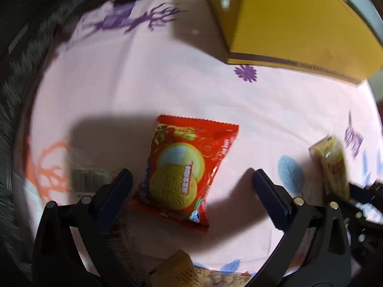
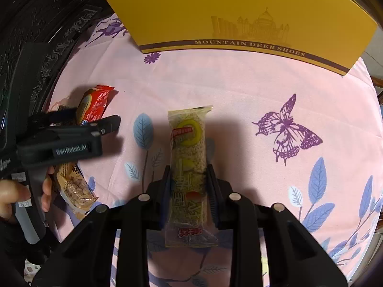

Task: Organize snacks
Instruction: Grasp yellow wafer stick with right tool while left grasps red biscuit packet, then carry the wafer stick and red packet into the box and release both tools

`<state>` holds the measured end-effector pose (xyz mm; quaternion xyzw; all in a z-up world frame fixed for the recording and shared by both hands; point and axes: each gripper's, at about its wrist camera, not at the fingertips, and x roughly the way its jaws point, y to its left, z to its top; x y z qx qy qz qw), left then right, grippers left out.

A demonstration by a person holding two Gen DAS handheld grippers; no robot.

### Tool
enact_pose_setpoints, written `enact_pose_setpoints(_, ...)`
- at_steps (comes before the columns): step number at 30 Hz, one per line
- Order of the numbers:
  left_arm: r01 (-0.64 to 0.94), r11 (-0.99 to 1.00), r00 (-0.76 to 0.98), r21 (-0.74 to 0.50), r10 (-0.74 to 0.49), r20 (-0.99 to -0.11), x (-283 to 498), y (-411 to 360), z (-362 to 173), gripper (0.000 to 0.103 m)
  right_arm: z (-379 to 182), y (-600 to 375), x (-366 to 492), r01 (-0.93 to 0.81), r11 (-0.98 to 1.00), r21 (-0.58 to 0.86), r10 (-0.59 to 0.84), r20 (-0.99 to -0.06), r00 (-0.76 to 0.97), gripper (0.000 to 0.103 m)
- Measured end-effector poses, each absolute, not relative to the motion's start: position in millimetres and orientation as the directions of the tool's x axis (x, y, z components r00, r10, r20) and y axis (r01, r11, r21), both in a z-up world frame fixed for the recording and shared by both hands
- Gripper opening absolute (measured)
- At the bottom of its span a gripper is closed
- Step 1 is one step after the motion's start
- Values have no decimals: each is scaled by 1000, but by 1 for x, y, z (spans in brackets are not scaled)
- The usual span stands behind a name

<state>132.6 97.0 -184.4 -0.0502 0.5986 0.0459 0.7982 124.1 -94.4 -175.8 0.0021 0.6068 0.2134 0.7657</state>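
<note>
A red cookie packet [image 1: 182, 174] lies flat on the pink cloth. My left gripper [image 1: 191, 173] hangs over it, open wide, one finger on each side and neither pad touching. In the right wrist view the same red packet [image 2: 95, 105] shows behind the left gripper [image 2: 88, 119]. My right gripper [image 2: 188, 168] is shut on a long clear packet with a grain bar [image 2: 189, 148], gripped across its middle, its shadow on the cloth beneath. That bar [image 1: 332, 167] also shows at the right edge of the left wrist view. A yellow shoe box [image 2: 239, 16] stands at the far side.
A brown snack packet [image 2: 74, 189] lies near the person's hand [image 2: 9, 193]. A clear packet with a barcode [image 1: 91, 179] lies by the left finger, and a tan packet [image 1: 177, 272] sits at the bottom edge. Dark carved furniture [image 2: 47, 12] borders the cloth on the left.
</note>
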Motion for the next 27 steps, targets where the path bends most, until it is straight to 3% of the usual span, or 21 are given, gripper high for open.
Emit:
enact_pose_setpoints(3,-121,992,309,-23,16,-951,132,95,-182,98,-176,-94,124,-323,910,261,328,-928,174,29)
enact_pose_setpoints(7,-189,982,337,-22,44,-940,130,103,-172,45,-176,-95,124,-319,910,263,330,-927,177,28)
enact_pose_setpoints(15,-237,967,380,-93,4,-925,123,110,-153,45,-174,-98,121,-320,912,255,327,-925,194,28)
enact_pose_setpoints(27,-112,987,494,-111,-42,-868,121,18,-85,45,-120,-144,128,-298,928,225,326,-876,356,28)
